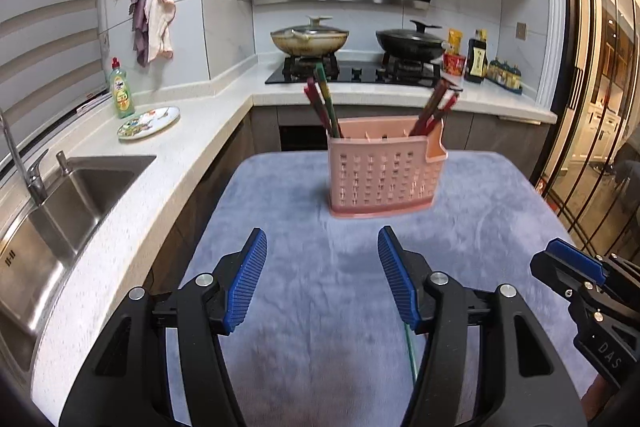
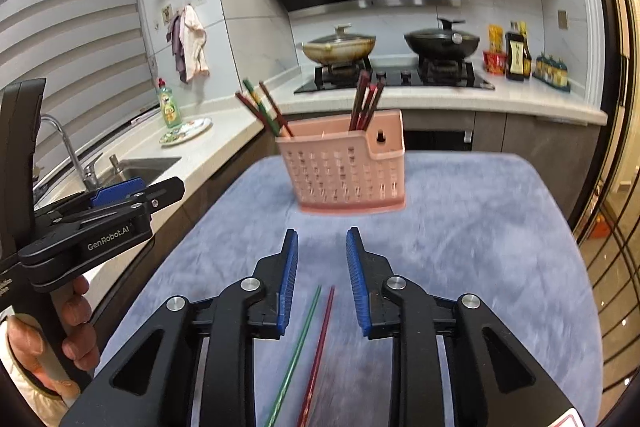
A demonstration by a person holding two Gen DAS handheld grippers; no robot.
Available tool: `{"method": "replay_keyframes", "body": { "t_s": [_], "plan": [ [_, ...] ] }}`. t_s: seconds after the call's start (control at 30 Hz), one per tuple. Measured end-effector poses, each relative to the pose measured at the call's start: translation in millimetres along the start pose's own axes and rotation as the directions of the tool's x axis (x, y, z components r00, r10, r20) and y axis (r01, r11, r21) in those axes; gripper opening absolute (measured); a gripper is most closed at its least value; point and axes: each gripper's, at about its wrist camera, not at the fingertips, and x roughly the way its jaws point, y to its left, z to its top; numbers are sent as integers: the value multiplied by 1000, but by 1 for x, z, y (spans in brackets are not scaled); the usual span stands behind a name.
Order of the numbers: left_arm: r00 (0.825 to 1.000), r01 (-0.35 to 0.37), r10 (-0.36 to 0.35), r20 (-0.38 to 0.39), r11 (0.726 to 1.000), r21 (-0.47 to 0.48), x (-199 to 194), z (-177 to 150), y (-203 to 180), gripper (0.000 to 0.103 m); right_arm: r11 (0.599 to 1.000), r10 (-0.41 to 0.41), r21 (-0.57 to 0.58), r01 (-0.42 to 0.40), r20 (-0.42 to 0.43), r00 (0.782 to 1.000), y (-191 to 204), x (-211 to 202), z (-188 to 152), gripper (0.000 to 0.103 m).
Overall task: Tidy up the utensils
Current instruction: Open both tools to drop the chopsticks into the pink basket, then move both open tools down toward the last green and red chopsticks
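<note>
1. Chopsticks first: green chopstick (image 2: 299,347) and red chopstick (image 2: 318,351) lying loose on the blue-grey cloth of the surface (image 2: 480,227), side by side, nearly touching, tips under the right tool (image 2: 322,247).
2. Right tool: jaws parted a modest way, nothing pinched, blue pads clear of both sticks. Left tool (image 1: 322,247): jaws spread wider, equally empty.
3. Long axes running away from the right wrist camera toward the holder, roughly in line with the right tool's fingers, fanning slightly apart at the near end.
4. From the left wrist view, only a sliver of the green stick showing beside the left tool's right-hand finger; red one not visible there. Right hand judged the nearer to both.
5. Farther out: pink utensil holder (image 2: 344,167) upright on the cloth, well apart from the loose pair, straight ahead. Sorted chopsticks (image 2: 264,111) leaning out of its left end, another bunch standing at the right end.
6. Beyond: sink, stove with two pans, all off the cloth.
7. Likely next: closing on one stick across its axis.
</note>
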Motion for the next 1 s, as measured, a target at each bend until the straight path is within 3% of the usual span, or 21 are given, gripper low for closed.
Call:
{"method": "replay_keyframes", "body": {
  "t_s": [0.17,0.5,1.0],
  "plan": [
    [998,9,-9,-57,1000,-9,-3,-37,0,55,999,-39,-22,39,-43,998,7,-7,-37,25],
    [984,8,-11,-179,1000,-15,1,-97,-1,55,999,-32,12,34,-175,984,11,2,-106,25],
    [967,10,-15,-255,1000,-23,1,-135,-2,64,999,-13,37,24,-262,965,21,13,-151,25]
  ]
}}
